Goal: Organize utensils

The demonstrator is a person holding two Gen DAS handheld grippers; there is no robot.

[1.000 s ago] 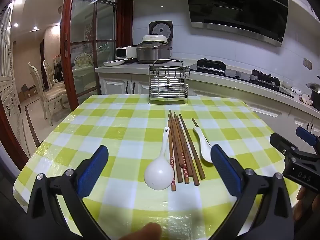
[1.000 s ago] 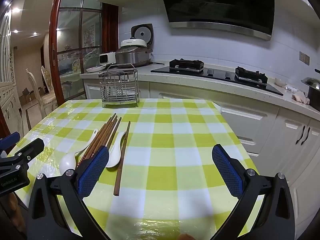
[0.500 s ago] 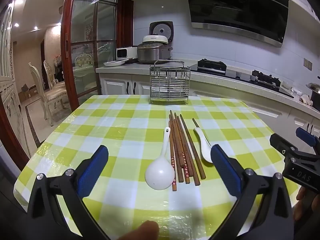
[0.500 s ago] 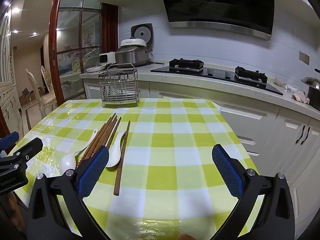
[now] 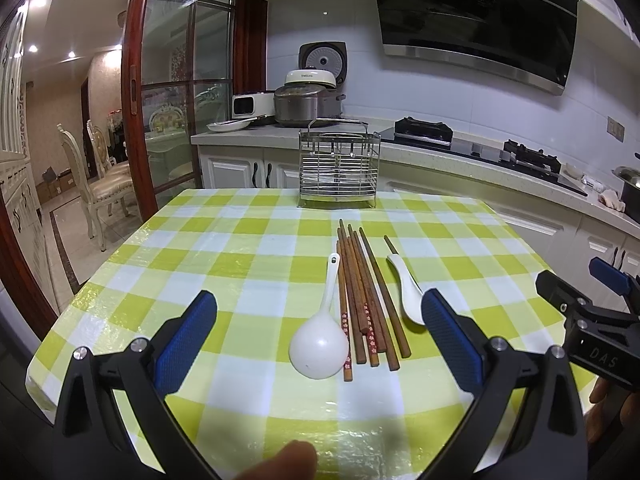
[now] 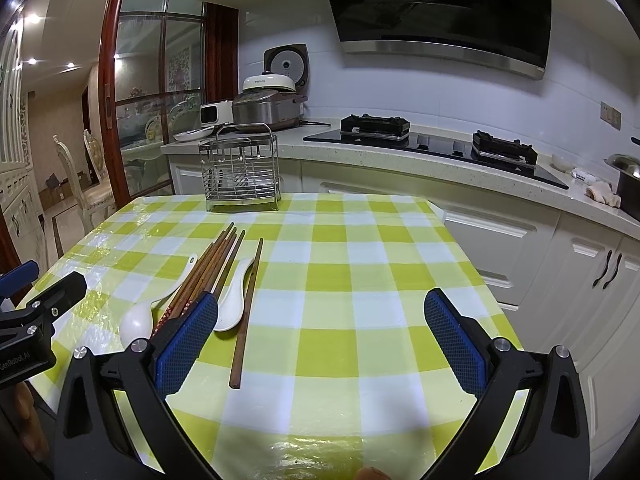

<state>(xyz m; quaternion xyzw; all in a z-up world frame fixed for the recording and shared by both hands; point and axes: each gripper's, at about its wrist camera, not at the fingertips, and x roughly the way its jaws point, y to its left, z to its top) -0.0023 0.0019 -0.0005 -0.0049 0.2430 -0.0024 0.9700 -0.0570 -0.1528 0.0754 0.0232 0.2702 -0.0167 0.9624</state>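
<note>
Several brown chopsticks [image 5: 362, 292] lie side by side on the green-and-white checked table [image 5: 224, 248]. A large white ladle [image 5: 322, 340] rests left of them and a small white spoon [image 5: 406, 290] right of them. A wire utensil rack [image 5: 338, 174] stands upright at the table's far edge. My left gripper [image 5: 318, 330] hovers open just short of the ladle, nothing between its fingers. My right gripper [image 6: 320, 332] is open over bare cloth, with the chopsticks [image 6: 208, 270], spoon [image 6: 234, 296], ladle [image 6: 138, 320] and one separate chopstick [image 6: 248, 308] at its left finger. The rack [image 6: 240, 174] stands far left.
Behind the table runs a kitchen counter [image 5: 440, 156] with a rice cooker [image 5: 308, 100], a stove [image 6: 436, 140] and a range hood above. White cabinets [image 6: 580, 264] stand close on the right. A glass door and dining chairs [image 5: 100, 184] are to the left.
The left gripper has drifted very slightly, so the utensils sit a touch lower in its view. Nothing has been taken hold of; the right gripper's view is unchanged.
</note>
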